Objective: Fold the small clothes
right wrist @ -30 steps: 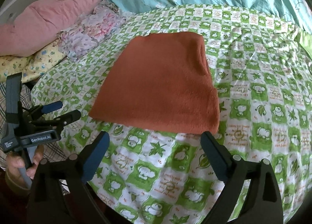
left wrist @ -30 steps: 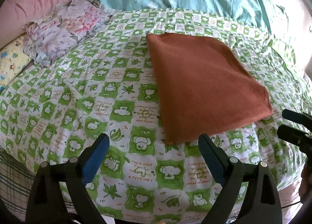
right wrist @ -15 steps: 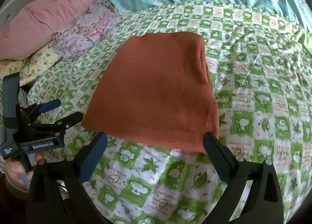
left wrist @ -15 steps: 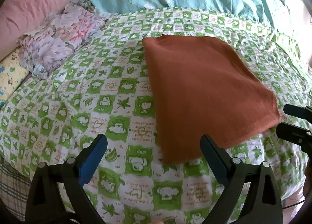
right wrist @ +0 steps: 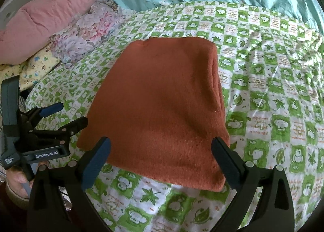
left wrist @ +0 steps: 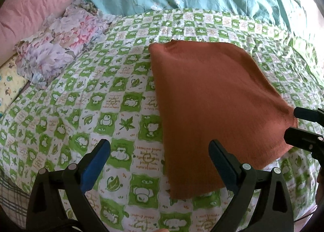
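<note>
Both grippers poised at the near edge of the bed

Left gripper [left wrist: 160,155], jaws wide, sits off the orange garment's [right wrist: 162,106] near-left corner; right gripper [right wrist: 161,151], jaws wide too, faces its near hem squarely, long axis running away.

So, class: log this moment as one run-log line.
left gripper: open, empty | right gripper: open, empty | rust-orange garment: folded, flat on green-checked bedsheet

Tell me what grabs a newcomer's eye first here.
The rust-orange folded garment lies flat mid-bed on the green-and-white checked sheet. Both the left hand-held gripper and right hand-held gripper hang open at its near edge. A pink pillow sits far left.
</note>
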Demonstrator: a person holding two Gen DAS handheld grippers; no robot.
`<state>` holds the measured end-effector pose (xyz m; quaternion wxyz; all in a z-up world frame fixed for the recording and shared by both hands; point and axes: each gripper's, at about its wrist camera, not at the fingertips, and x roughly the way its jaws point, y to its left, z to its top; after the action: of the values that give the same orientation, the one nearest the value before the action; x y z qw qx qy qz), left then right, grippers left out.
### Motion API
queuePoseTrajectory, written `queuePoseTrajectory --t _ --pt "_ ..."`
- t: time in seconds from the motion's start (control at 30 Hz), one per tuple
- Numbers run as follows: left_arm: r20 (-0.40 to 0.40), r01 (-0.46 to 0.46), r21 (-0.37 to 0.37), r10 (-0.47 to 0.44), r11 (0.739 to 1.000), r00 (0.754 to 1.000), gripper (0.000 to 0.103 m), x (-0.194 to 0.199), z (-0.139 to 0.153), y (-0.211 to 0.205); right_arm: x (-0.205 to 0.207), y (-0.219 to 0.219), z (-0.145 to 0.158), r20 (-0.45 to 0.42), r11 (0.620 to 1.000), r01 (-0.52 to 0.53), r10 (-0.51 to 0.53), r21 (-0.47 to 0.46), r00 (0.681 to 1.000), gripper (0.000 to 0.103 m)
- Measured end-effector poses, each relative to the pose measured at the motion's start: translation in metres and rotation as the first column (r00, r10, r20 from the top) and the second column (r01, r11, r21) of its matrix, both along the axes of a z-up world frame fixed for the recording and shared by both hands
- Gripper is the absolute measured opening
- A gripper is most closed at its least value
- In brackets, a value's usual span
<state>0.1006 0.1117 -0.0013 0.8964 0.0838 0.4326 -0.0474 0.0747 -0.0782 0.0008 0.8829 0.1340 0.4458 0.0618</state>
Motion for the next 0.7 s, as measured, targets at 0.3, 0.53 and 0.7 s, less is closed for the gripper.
queuePoseTrajectory --t 0.3,0.53,0.7 --pt "0.009 -0.004 -0.001 0.004 1.000 1.000 0.098 0.007 0.002 -0.003 0.012 -0.002 0.000 0.000 1.000 -0.013 0.013 0.015 1.000 0.099" --pt "0.017 0.006 -0.009 -0.006 1.000 1.000 0.100 0.009 0.004 -0.005 0.017 -0.001 0.001 0.003 1.000 -0.020 0.020 0.022 1.000 0.099" --pt "0.015 0.006 -0.012 -0.006 1.000 1.000 0.100 0.010 0.004 -0.006 0.018 -0.002 0.001 0.002 1.000 -0.021 0.021 0.022 1.000 0.099"
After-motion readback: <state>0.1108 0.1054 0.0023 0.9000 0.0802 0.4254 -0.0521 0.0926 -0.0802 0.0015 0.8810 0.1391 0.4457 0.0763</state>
